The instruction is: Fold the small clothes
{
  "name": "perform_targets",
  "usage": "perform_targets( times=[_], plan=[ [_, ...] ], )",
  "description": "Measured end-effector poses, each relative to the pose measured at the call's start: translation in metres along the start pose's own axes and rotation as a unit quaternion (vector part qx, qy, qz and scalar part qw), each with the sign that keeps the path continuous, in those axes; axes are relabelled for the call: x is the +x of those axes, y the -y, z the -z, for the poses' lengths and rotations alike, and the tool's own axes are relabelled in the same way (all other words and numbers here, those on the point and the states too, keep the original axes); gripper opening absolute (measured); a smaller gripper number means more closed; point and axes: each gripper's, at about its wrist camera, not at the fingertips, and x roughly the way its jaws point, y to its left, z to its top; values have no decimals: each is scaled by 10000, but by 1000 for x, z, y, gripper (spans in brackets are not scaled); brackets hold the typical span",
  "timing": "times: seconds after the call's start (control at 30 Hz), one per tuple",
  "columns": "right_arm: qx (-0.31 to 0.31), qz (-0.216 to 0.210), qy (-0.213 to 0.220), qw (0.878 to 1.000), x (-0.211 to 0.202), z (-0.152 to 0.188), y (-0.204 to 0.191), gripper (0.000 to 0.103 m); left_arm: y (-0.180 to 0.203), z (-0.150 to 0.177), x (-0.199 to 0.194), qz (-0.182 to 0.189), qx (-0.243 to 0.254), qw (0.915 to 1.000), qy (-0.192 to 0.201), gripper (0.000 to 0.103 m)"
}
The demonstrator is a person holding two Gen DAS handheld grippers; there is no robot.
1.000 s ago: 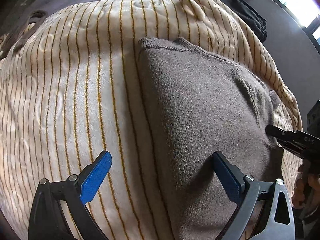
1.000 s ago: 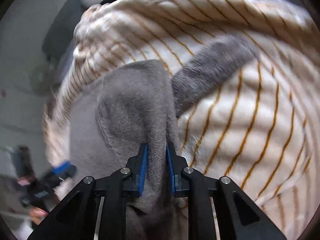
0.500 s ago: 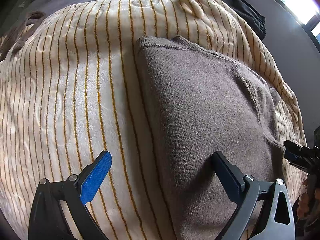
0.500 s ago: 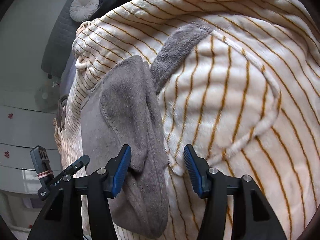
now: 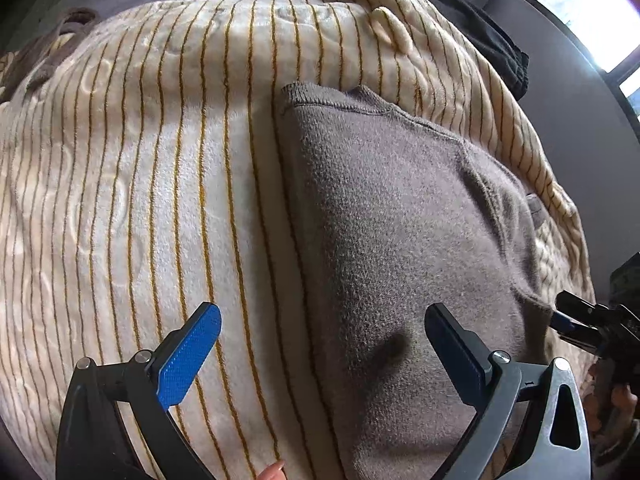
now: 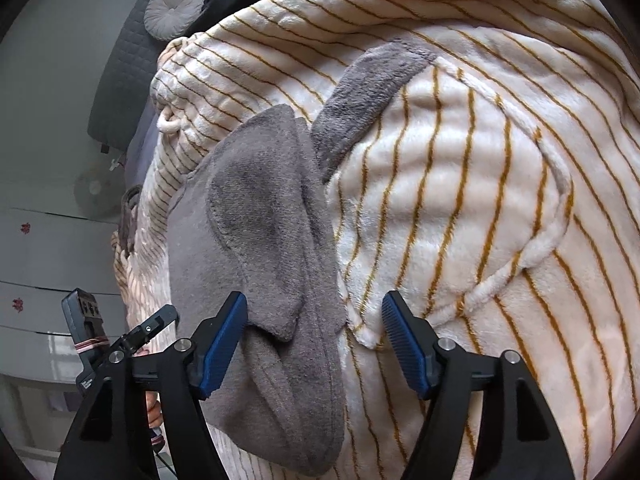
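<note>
A small grey fleece garment (image 5: 400, 240) lies folded on a cream blanket with mustard stripes (image 5: 140, 200). My left gripper (image 5: 322, 320) hovers open over the garment's left edge, one pad above the blanket, the other above the grey cloth, gripping nothing. In the right wrist view the same garment (image 6: 264, 220) lies with its folded flap on top. My right gripper (image 6: 314, 304) has its jaws opening; the garment's edge lies between them, but the pads do not press it. The right gripper (image 5: 576, 320) also shows at the left wrist view's right edge.
A separate grey fleece strip (image 6: 368, 92) lies on the blanket beyond the garment. A stitched pocket (image 6: 500, 208) bulges on the striped cloth. A round grey cushion (image 6: 174, 10) and dark cloth (image 5: 492, 48) sit at the far side. White drawers (image 6: 32, 248) stand at the left.
My right gripper was shut on a grey fold; it has let go, spread its jaws and drawn back. The flap now lies flat. The left gripper has stayed put.
</note>
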Motion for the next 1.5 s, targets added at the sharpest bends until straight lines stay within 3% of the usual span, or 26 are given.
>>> perform_targets(
  times=[0.2, 0.33, 0.4, 0.53, 0.77, 0.83, 0.87, 0.9, 1.0, 1.17, 1.33, 1.5],
  plan=[
    [-97, -549, -300, 9980, 17, -19, -1, 74, -9, -11, 14, 515, -85, 9981, -340, 102],
    [-195, -895, -767, 9928, 43, -30, -1, 74, -6, -12, 38, 1281, -143, 9890, -730, 102],
    [-319, -1000, -988, 9896, 55, -35, -5, 74, -1, -13, 45, 1428, -140, 9868, -750, 102],
    [-484, -1186, -1253, 9838, 72, -43, -17, 75, 12, -22, 54, 1555, -100, 9858, -628, 102],
    [-644, -1329, -1542, 9769, 100, -52, -24, 76, 18, -28, 67, 1415, -22, 9887, -486, 101],
    [-648, -1262, -1516, 9782, 98, -50, -27, 63, 18, -25, 61, 1378, 17, 9899, -336, 90],
    [-654, -1263, -1526, 9780, 97, -49, -28, 44, 18, -24, 55, 1372, 61, 9902, -236, 79],
    [-554, -1394, -1569, 9762, 96, -46, -28, 35, 18, -24, 52, 1392, 76, 9901, -180, 67],
    [-368, -1871, -1501, 9701, 89, -43, -34, 32, 13, -26, 37, 1551, 41, 9879, -66, 46],
    [-232, -2316, -1439, 9618, 73, -33, -60, 33, 8, -28, 7, 1845, -26, 9828, -34, 46],
    [-253, -2450, -1476, 9579, 61, -16, -90, 33, -8, -18, -33, 1922, -115, 9813, 53, 46],
    [-189, -2491, -1619, 9547, 61, 20, -119, 33, -34, 10, -71, 1767, -105, 9842, 5, 46]
  ],
)
